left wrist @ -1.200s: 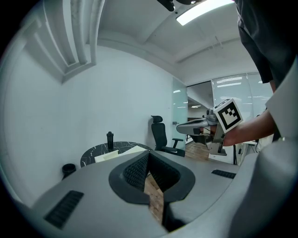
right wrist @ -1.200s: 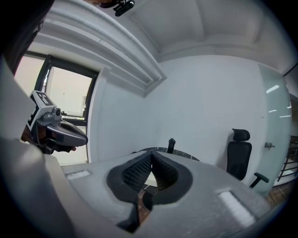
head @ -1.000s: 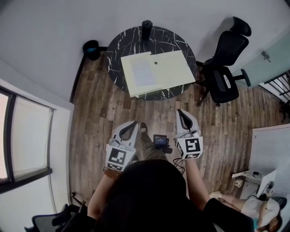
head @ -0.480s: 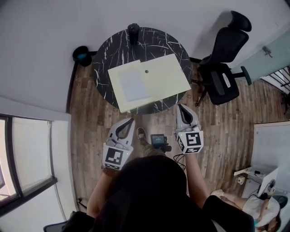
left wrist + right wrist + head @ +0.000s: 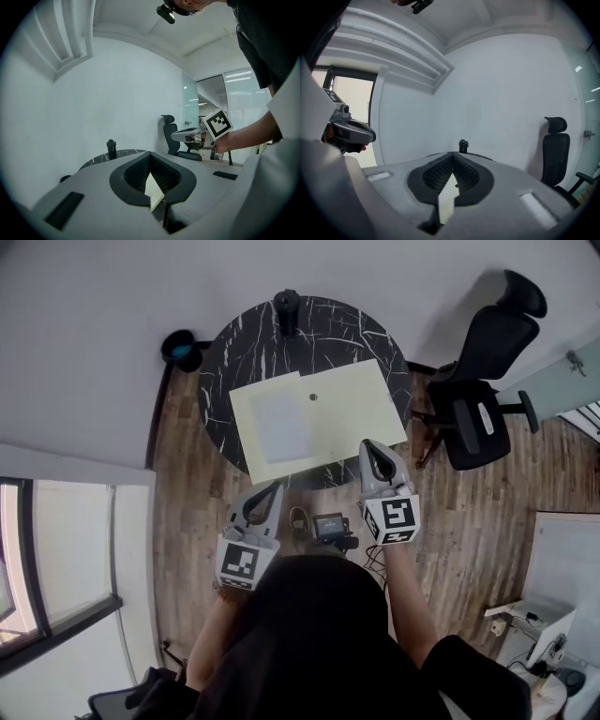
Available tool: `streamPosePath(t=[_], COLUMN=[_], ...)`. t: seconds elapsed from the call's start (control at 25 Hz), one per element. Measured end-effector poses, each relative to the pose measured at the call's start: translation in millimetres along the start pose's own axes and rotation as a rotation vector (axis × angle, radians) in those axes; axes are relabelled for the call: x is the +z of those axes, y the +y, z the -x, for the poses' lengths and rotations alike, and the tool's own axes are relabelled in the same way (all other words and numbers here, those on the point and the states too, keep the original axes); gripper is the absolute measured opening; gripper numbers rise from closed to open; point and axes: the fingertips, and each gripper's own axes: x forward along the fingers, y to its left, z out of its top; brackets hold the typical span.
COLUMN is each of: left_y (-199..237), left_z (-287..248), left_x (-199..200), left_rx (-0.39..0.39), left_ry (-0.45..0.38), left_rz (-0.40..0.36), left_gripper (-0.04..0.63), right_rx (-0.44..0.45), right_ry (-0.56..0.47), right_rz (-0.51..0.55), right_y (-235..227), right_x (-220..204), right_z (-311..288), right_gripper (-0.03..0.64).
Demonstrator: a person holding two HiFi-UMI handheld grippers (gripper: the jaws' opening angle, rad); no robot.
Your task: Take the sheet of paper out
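A pale yellow folder [image 5: 352, 399] lies flat on the round black marble table [image 5: 244, 343]. A whitish sheet of paper [image 5: 281, 426] shows through its left half, and a small dark stud [image 5: 313, 397] sits near its middle. My left gripper [image 5: 273, 488] is shut and empty, its tip just short of the table's near edge. My right gripper [image 5: 369, 447], also shut and empty, has its tip over the folder's near right edge. In both gripper views a sliver of the yellow folder [image 5: 153, 190] [image 5: 448, 193] shows through the hollow between the jaws.
A black cylinder [image 5: 287, 304] stands at the table's far edge. A black bin [image 5: 181, 348] sits on the wood floor at the table's left. A black office chair [image 5: 487, 381] stands at its right. A window runs along the left wall.
The person has stepped closer to the table. Both grippers have moved forward, and the right one now reaches over the folder's near edge. Both stayed shut.
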Motion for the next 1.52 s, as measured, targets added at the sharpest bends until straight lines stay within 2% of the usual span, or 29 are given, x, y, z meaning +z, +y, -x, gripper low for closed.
streamPosePath(t=[0.2, 0.36, 0.48, 0.64, 0.72, 0.84, 0.96, 1.04, 1.24, 1.4, 1.52], left_y=[22, 34, 46, 59, 67, 80, 93, 98, 109, 114, 117], left_z=[-14, -30, -42, -55, -55, -52, -44, -37, -25, -20, -19], left_x=[-15, -7, -9, -9, -12, -19, -29, -36, -49, -53, -54], left_rx=[0.003, 0.004, -0.030, -0.055, -0.059, -0.040, -0.008, 0.011, 0.049, 0.074, 0.081], left_ry=[0.001, -0.013, -0.044, -0.034, -0.019, 0.005, 0.026, 0.043, 0.079, 0.088, 0.093], left_rz=[0.002, 0.072, 0.008, -0.016, -0.024, -0.013, 0.007, 0.016, 0.027, 0.034, 0.036], left_gripper=[-0.005, -0.006, -0.006, -0.006, -0.006, -0.006, -0.006, -0.006, -0.006, -0.006, -0.006], right_rx=[0.038, 0.042, 0.068, 0.145, 0.176, 0.209, 0.266, 0.327, 0.435, 0.493, 0.538], right_ry=[0.002, -0.015, -0.025, -0.005, 0.016, 0.062, 0.141, 0.221, 0.375, 0.405, 0.455], right_rz=[0.002, 0.016, 0.057, 0.215, 0.239, 0.235, 0.282, 0.341, 0.590, 0.661, 0.672], right_y=[10, 13, 18, 26, 28, 25, 30, 38, 54, 65, 71], right_x=[-1, 13, 24, 29, 24, 7, -22, -48, -105, -138, -165], right_z=[-35, -57, -68, -89, -102, -121, -142, -153, -172, -183, -190], right_gripper=[-0.002, -0.002, -0.002, -0.002, -0.002, -0.002, -0.002, -0.002, 0.000, 0.002, 0.013])
